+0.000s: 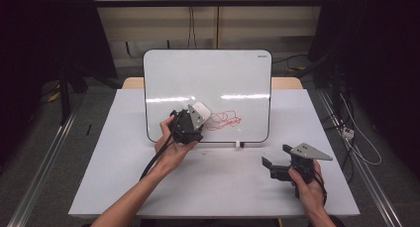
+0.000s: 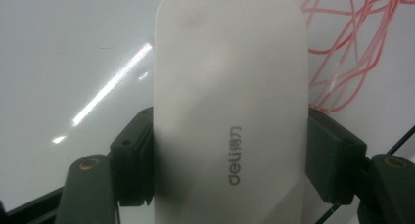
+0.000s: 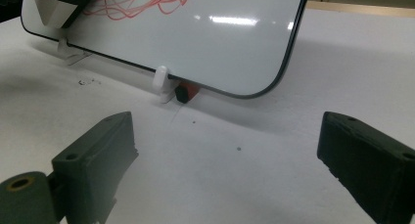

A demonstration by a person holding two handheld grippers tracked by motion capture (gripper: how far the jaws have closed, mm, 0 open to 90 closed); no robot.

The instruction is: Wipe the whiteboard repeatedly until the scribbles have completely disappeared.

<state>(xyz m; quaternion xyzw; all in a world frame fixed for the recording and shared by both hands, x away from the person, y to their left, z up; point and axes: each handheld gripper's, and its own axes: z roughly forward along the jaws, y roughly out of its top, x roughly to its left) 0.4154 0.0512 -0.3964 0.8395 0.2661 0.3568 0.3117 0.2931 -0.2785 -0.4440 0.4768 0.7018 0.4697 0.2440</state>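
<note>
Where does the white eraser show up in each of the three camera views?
High view: the white eraser sits left of centre, held by the left tool against the whiteboard.
Left gripper view: it fills the middle, clamped between the jaws.
Right gripper view: its white corner peeks in at top left.
Shared landmark: the red scribble beside it.

Dim surroundings, overhead light glaring in streaks on the whiteboard (image 1: 208,78); close-ups soft.
</note>
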